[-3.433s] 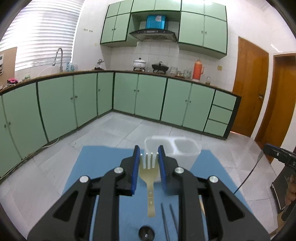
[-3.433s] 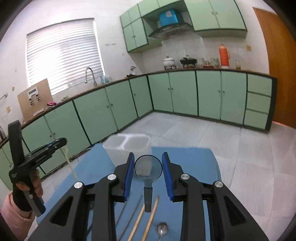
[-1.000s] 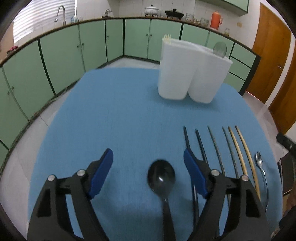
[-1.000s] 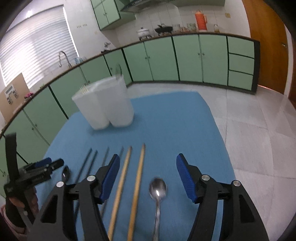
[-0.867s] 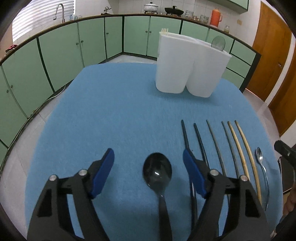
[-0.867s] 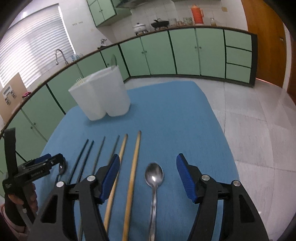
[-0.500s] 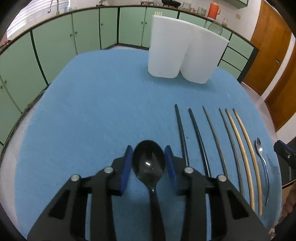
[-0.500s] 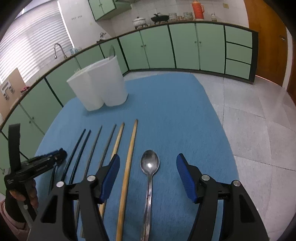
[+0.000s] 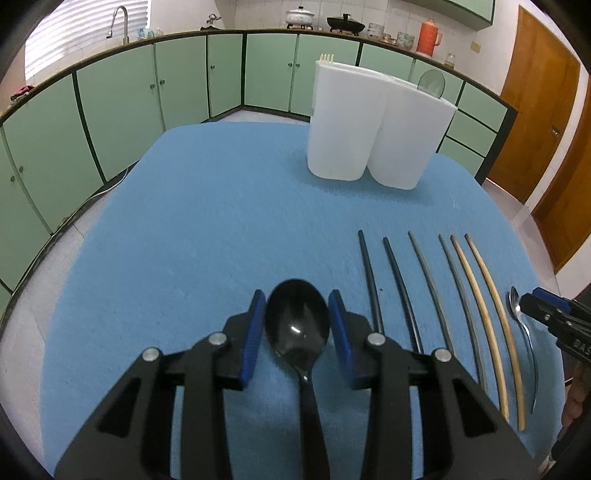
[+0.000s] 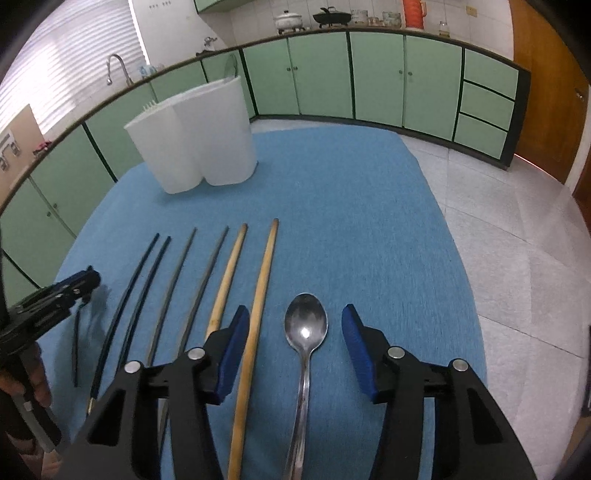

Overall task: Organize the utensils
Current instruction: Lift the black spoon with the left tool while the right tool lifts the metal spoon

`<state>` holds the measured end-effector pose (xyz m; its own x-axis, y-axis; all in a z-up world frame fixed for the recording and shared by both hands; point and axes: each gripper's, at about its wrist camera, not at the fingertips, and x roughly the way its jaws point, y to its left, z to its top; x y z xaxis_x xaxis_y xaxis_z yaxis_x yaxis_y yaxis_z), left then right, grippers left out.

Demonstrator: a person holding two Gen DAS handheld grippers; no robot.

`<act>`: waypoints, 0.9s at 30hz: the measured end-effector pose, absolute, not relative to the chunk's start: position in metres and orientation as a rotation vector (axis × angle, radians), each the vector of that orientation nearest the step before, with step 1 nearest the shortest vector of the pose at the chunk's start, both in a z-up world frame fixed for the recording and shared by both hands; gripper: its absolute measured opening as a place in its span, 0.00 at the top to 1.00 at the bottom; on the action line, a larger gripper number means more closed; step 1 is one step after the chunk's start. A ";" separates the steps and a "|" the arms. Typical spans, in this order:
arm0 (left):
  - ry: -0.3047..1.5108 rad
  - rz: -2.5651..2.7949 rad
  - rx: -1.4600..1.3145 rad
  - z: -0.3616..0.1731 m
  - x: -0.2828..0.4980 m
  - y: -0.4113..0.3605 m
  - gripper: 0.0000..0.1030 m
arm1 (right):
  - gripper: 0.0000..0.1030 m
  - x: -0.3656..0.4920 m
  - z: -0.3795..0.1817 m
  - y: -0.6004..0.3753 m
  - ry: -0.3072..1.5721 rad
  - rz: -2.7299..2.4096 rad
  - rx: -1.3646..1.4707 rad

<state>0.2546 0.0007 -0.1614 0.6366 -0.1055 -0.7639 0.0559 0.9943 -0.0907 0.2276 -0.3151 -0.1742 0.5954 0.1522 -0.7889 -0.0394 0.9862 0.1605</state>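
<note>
while left gripper (image 9: 297, 320) clamps black spoon (image 9: 297, 325)

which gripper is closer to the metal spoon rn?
Right. The right gripper has its open fingers on either side of the metal spoon. The left gripper is across the row of chopsticks, shut on the black spoon.

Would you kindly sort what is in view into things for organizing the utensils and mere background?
For the job:
black plastic spoon
shiny metal spoon
white two-compartment plastic holder
six chopsticks

Background:
orange thermos
white lidded pot
</note>
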 end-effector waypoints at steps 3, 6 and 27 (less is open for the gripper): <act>0.865 -0.091 -0.051 -0.159 0.253 0.000 0.68 | 0.56 0.233 -0.177 -0.316 0.948 0.107 0.126; 0.855 -0.094 -0.047 -0.159 0.252 0.001 0.68 | 0.58 0.237 -0.181 -0.316 0.966 0.108 0.127; 0.810 -0.099 -0.026 -0.145 0.242 -0.002 0.68 | 0.57 0.237 -0.178 -0.314 0.978 0.075 0.102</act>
<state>0.2422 -0.0017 -0.1451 0.6850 -0.0983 -0.7219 0.0781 0.9951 -0.0614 0.2370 -0.3140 -0.1777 0.5569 0.1096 -0.8233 -0.0174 0.9926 0.1203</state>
